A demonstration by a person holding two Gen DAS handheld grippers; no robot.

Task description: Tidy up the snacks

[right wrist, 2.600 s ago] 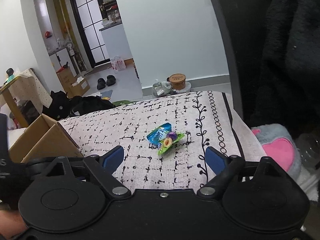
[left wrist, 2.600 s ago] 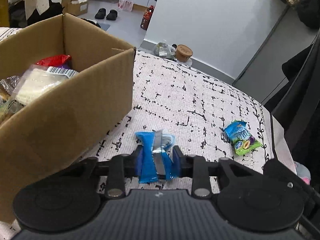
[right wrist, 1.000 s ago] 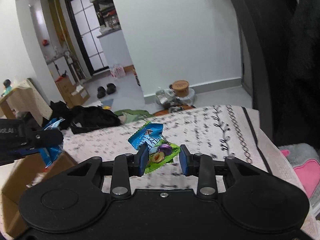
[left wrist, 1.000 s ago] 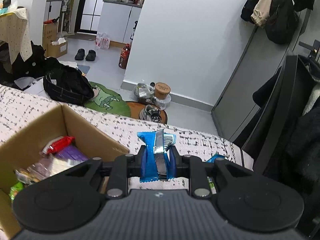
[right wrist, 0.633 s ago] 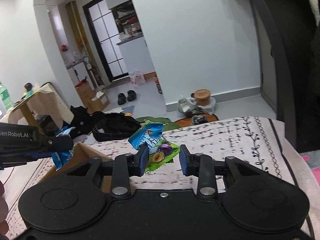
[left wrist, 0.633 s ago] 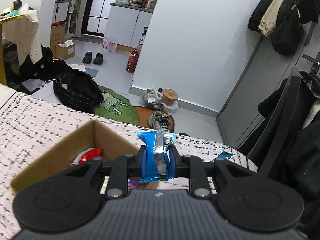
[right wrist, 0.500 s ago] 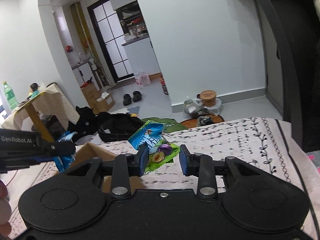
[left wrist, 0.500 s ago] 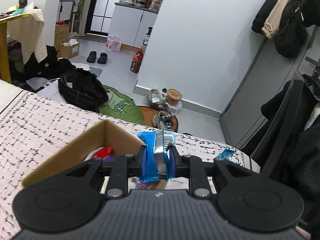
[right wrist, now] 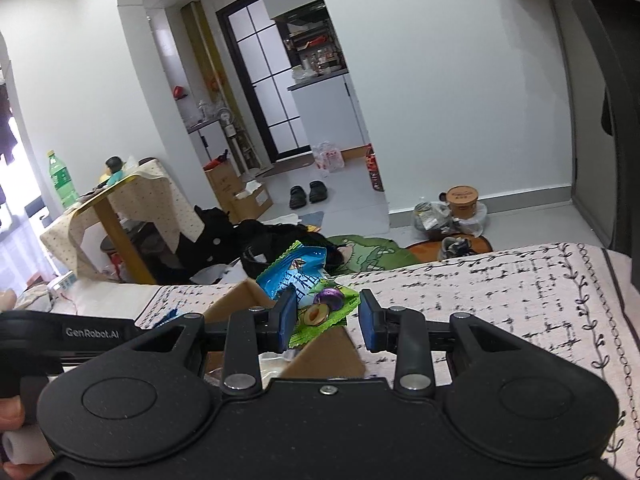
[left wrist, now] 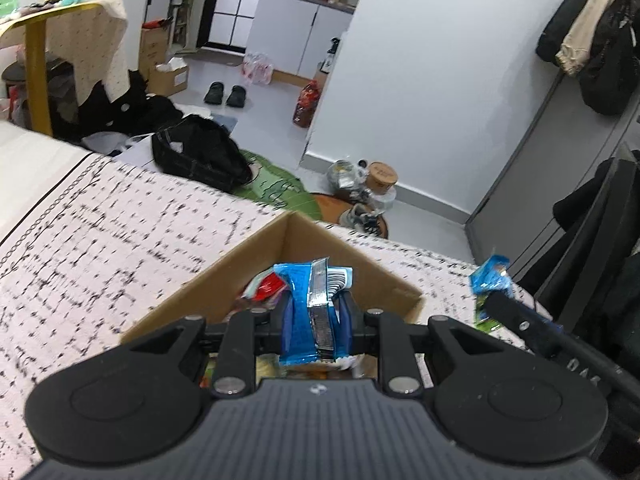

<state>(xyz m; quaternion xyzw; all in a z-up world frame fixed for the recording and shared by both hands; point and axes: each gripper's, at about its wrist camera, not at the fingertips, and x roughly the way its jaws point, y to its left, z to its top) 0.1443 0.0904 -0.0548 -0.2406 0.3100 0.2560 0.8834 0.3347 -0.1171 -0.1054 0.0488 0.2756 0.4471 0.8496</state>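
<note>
**Snack packets held over the box**

Grippers each carried one packet. The left gripper [left wrist: 316,316] pinched a blue snack packet [left wrist: 310,308] with a silver seam, upright between its pads, above the open cardboard box [left wrist: 380,276] on the patterned bedspread [left wrist: 100,248]. The right gripper [right wrist: 327,314] gripped a green-and-blue plum candy packet [right wrist: 310,292] by its left side, over the box's near corner [right wrist: 320,354]. Other wrappers already lay inside. The plum packet looked likeliest to slip, because it was caught off-centre; released early, it might land on the bedspread. "GenRobot.AI" was legible on the left gripper's body [right wrist: 92,333]; the packet print was unreadable.
</note>
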